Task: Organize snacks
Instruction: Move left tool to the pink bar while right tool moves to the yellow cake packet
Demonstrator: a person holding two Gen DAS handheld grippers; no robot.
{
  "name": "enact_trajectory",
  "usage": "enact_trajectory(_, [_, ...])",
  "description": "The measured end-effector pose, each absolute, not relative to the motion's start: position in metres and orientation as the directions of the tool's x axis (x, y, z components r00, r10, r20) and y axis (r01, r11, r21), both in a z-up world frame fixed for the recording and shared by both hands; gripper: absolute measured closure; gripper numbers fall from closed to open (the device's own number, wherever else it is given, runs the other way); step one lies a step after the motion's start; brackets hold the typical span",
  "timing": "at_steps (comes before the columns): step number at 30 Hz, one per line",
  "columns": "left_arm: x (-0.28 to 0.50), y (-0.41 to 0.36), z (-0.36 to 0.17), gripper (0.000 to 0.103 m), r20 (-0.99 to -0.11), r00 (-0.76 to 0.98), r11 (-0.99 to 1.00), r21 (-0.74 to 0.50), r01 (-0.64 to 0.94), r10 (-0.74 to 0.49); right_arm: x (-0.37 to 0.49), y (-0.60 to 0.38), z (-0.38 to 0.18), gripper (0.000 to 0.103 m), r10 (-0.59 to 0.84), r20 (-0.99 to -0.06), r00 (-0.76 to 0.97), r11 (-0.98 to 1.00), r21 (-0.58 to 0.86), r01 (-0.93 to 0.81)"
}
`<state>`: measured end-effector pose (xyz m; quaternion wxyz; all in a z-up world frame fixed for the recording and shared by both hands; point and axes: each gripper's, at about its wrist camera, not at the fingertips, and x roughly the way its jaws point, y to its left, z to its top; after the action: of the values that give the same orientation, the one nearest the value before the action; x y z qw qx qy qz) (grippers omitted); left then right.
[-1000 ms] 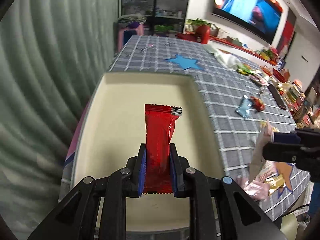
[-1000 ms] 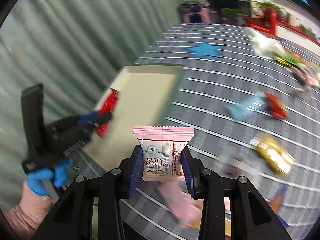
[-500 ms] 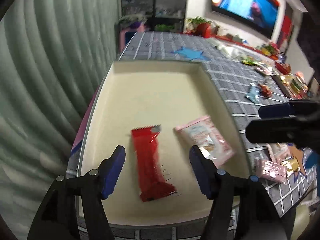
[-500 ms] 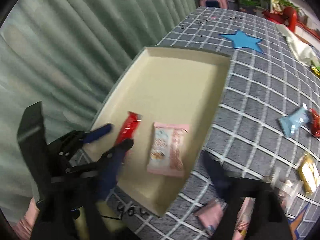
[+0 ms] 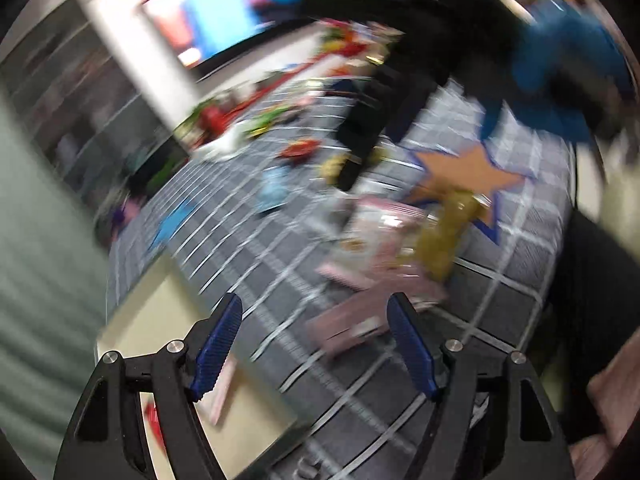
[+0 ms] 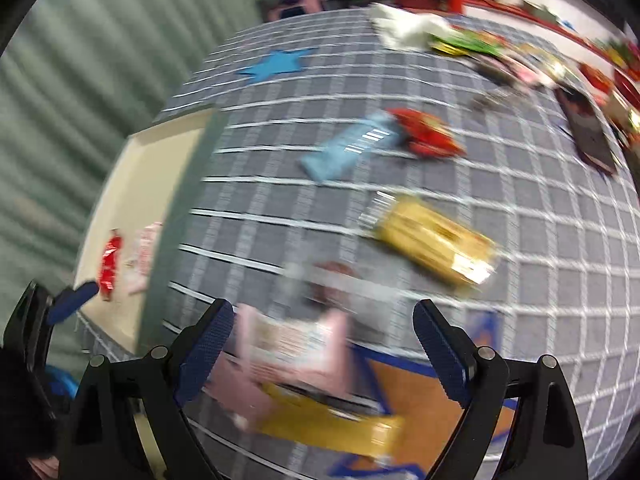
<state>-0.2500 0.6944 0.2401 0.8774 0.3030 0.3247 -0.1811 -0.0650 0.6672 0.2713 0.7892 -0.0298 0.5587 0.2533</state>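
1. both claws are gaping wide and gripping nothing: the left gripper (image 5: pixel 314 344) is hanging over pink packets (image 5: pixel 360 320), the right gripper (image 6: pixel 322 350) over a pink packet (image 6: pixel 292 346).
2. two snacks are lying in the cream tray (image 6: pixel 140 184): one red bar (image 6: pixel 109 262) and one pink packet (image 6: pixel 140 256) beside it.
3. on the checked tablecloth (image 6: pixel 520 240) two gold packets (image 6: pixel 436 244) (image 6: pixel 328 424), one light blue bar (image 6: pixel 348 148) and one red packet (image 6: pixel 428 134) are sitting loose; blur is hiding finer detail.
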Motion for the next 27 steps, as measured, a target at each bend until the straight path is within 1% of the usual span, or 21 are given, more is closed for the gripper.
enact_trajectory(3, [-0.24, 0.665, 0.226, 0.024, -0.721, 0.682, 0.681, 0.44, 0.585, -0.119, -0.065, 0.641, 0.271, 0.011, 0.37, -0.895, 0.251, 0.88, 0.251, -0.403])
enact_trajectory(6, [-0.228, 0.657, 0.218, 0.025, -0.755, 0.65, 0.679, 0.432, 0.594, -0.087, -0.064, 0.627, 0.269, 0.011, 0.366, -0.894, 0.26, 0.884, 0.247, -0.397])
enact_trajectory(10, [-0.214, 0.656, 0.216, 0.025, -0.772, 0.633, 0.746, 0.385, 0.543, -0.062, -0.055, 0.62, 0.265, 0.011, 0.345, -0.896, 0.278, 0.893, 0.222, -0.392])
enact_trajectory(12, [-0.205, 0.657, 0.216, 0.024, -0.78, 0.625, 0.796, 0.354, 0.491, -0.04, -0.048, 0.621, 0.264, 0.011, 0.322, -0.899, 0.296, 0.896, 0.189, -0.401])
enact_trajectory(15, [-0.192, 0.672, 0.22, 0.024, -0.807, 0.59, 0.9, 0.242, 0.363, -0.021, -0.034, 0.635, 0.26, 0.011, 0.255, -0.909, 0.331, 0.887, 0.083, -0.455])
enact_trajectory(19, [-0.173, 0.708, 0.216, 0.024, -0.845, 0.53, 0.977, 0.049, 0.207, -0.07, -0.022, 0.651, 0.25, 0.011, 0.163, -0.914, 0.371, 0.844, -0.066, -0.532])
enact_trajectory(20, [-0.171, 0.714, 0.215, 0.024, -0.848, 0.523, 0.981, 0.019, 0.191, -0.086, -0.019, 0.653, 0.247, 0.011, 0.154, -0.916, 0.37, 0.834, -0.081, -0.546])
enact_trajectory(22, [-0.167, 0.722, 0.218, 0.024, -0.85, 0.518, 0.984, 0.005, 0.177, -0.089, -0.011, 0.657, 0.241, 0.011, 0.167, -0.924, 0.345, 0.817, -0.066, -0.573])
enact_trajectory(27, [-0.159, 0.717, 0.223, 0.024, -0.852, 0.519, 0.978, 0.046, 0.202, -0.067, 0.001, 0.67, 0.233, 0.011, 0.216, -0.927, 0.307, 0.797, -0.014, -0.604])
